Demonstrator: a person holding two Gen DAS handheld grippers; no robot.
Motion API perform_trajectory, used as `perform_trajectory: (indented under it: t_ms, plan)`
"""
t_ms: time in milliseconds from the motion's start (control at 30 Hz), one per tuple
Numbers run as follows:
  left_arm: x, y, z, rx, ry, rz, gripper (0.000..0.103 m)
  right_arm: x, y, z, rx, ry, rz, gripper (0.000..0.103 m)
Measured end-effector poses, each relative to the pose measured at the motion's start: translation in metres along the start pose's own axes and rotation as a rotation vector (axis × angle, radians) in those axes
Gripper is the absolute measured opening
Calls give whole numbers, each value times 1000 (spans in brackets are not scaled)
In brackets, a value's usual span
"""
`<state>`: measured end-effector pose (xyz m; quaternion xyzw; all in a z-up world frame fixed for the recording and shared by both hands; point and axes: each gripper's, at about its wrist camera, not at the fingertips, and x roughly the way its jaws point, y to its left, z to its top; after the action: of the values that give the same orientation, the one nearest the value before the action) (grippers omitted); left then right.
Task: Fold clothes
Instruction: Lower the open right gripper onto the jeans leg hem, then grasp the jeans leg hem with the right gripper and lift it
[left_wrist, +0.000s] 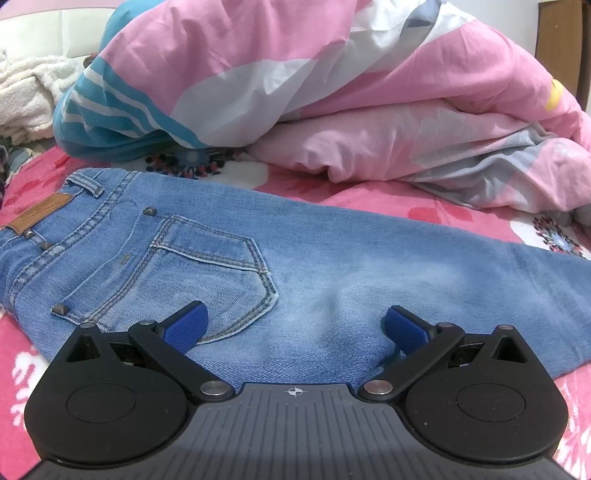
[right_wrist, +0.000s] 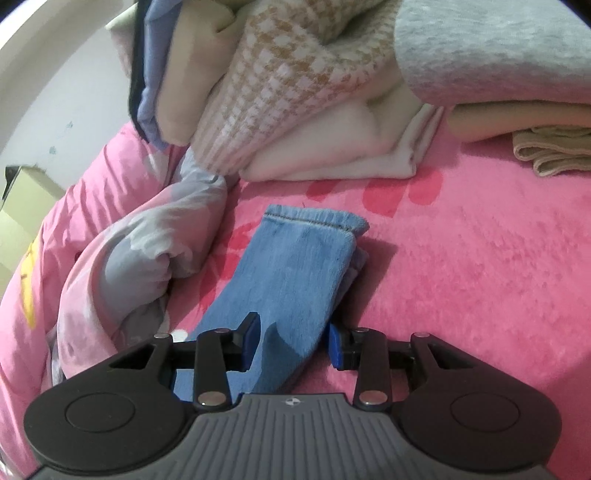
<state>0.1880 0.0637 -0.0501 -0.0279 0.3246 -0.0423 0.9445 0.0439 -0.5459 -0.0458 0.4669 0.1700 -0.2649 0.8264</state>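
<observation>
Light blue jeans (left_wrist: 303, 258) lie flat on the pink bed cover, back pocket (left_wrist: 207, 273) up and waistband with a brown leather patch (left_wrist: 38, 214) at the left. My left gripper (left_wrist: 295, 325) hovers low over the seat of the jeans, open wide, with its blue pads (left_wrist: 186, 325) apart and nothing between them. In the right wrist view, the jeans' leg end (right_wrist: 291, 273) stretches away to its stitched hem (right_wrist: 314, 219). My right gripper (right_wrist: 293, 345) is open and straddles this leg, one pad on each side of the denim.
A bunched pink, white and blue duvet (left_wrist: 332, 92) lies behind the jeans and along the left of the leg end (right_wrist: 110, 236). Folded clothes are stacked beyond the hem: a houndstooth knit (right_wrist: 288, 85), a grey garment (right_wrist: 498, 51), white cloth (right_wrist: 351, 155). Bare pink cover (right_wrist: 480, 258) is at the right.
</observation>
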Motion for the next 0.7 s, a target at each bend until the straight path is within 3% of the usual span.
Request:
perform_trajectory:
  t_ms: [167,300,500,600,700]
  plan:
    - [0,0,0,0,-1,0,103,8,3,3,7,-8,0,43]
    - [0,0,0,0,-1,0,103,19,12,6,-22,-25,-2,53]
    - [0,0,-1,0,-2,0,103,30,16,11,-9,-64,2,53]
    - [0,0,0,0,-2,0,103,32,18,13,-8,-82,-1,46]
    - [0,0,0,-1,-2,-1,103,29,26,13,-35,-90,-10,27]
